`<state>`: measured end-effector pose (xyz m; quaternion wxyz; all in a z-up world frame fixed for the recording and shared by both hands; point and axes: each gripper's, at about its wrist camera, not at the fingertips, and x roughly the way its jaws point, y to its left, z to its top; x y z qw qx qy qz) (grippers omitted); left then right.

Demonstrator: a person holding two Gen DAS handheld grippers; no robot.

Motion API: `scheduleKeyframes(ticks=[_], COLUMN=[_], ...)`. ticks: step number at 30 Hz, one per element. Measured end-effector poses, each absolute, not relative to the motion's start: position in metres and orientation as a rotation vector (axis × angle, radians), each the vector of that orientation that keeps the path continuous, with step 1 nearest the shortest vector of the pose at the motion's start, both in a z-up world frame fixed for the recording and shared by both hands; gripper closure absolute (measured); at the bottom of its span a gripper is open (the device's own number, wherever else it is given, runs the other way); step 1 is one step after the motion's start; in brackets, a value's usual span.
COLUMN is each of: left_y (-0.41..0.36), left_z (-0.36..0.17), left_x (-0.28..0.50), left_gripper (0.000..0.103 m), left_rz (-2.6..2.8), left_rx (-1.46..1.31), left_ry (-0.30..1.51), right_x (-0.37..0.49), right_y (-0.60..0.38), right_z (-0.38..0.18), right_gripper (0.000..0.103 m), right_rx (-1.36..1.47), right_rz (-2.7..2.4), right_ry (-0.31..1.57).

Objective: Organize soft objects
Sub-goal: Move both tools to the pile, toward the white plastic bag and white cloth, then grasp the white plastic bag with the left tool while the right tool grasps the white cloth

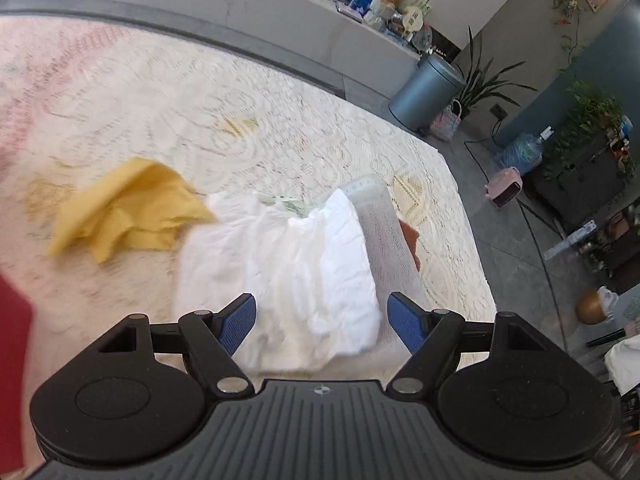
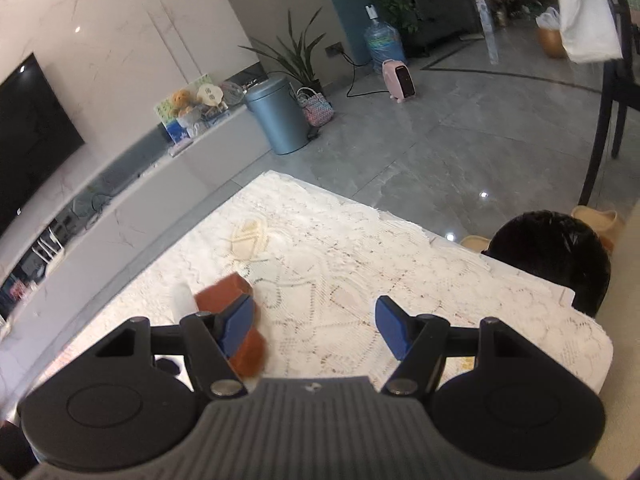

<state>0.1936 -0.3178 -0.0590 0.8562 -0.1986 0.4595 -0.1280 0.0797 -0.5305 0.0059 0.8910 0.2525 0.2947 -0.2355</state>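
Note:
On the lace-covered table (image 1: 280,100) lie a crumpled yellow cloth (image 1: 132,208), a crumpled white cloth (image 1: 288,260), a white mesh tube (image 1: 384,232) along its right side, and a rust-brown soft item (image 1: 410,236) peeking out behind the tube. My left gripper (image 1: 322,320) hangs open over the near part of the white cloth and touches nothing. In the right wrist view the rust-brown item (image 2: 218,292) lies on the table (image 2: 400,272), partly hidden behind the left finger. Only lace shows between the fingers of my open right gripper (image 2: 316,322).
A person's dark-haired head (image 2: 552,256) shows past the table's far right edge. On the grey floor stand a blue-grey bin (image 2: 276,116), a pink heater (image 2: 398,80), a water jug (image 2: 382,46) and a dark chair (image 2: 616,80). A red patch (image 1: 12,340) fills the left edge.

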Motion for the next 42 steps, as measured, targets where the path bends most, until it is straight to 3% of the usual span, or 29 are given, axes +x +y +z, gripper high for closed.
scheduleKeyframes(ticks=[4, 18, 20, 22, 26, 27, 30, 32, 33, 35, 39, 42], left_y=[-0.324, -0.307, -0.304, -0.302, -0.3, -0.296, -0.281, -0.274, -0.273, -0.276, -0.275, -0.274], left_z=[-0.067, -0.07, -0.072, -0.074, -0.077, -0.077, -0.08, -0.082, -0.084, -0.084, -0.081, -0.083], left_x=[0.205, 0.179, 0.174, 0.167, 0.157, 0.156, 0.155, 0.155, 0.153, 0.151, 0.148, 0.147], left_gripper=[0.014, 0.012, 0.023, 0.042, 0.061, 0.07, 0.082, 0.083, 0.082, 0.071, 0.016, 0.016], left_rz=[-0.183, -0.251, -0.261, -0.253, -0.302, -0.322, -0.362, -0.384, -0.389, -0.369, -0.283, -0.238], left_rx=[-0.314, -0.275, -0.27, -0.239, -0.211, -0.248, -0.373, -0.395, -0.384, -0.342, -0.369, -0.397], left_ry=[0.931, 0.848, 0.805, 0.758, 0.703, 0.706, 0.714, 0.713, 0.715, 0.706, 0.685, 0.699], right_x=[0.099, 0.099, 0.098, 0.098, 0.102, 0.101, 0.095, 0.093, 0.095, 0.104, 0.127, 0.144], right_y=[-0.524, -0.521, -0.523, -0.523, -0.521, -0.52, -0.525, -0.529, -0.531, -0.531, -0.524, -0.516], right_z=[-0.016, -0.019, -0.019, -0.02, -0.023, -0.021, -0.012, -0.01, -0.012, -0.021, -0.042, -0.05], right_gripper=[0.034, 0.033, 0.033, 0.033, 0.033, 0.033, 0.033, 0.033, 0.033, 0.034, 0.035, 0.035], right_rx=[0.315, 0.375, 0.389, 0.401, 0.405, 0.412, 0.473, 0.537, 0.567, 0.61, 0.655, 0.647], right_rz=[-0.527, -0.46, -0.461, -0.453, -0.433, -0.431, -0.402, -0.363, -0.337, -0.285, -0.249, -0.24], right_ry=[0.737, 0.764, 0.756, 0.753, 0.753, 0.73, 0.635, 0.576, 0.571, 0.609, 0.699, 0.733])
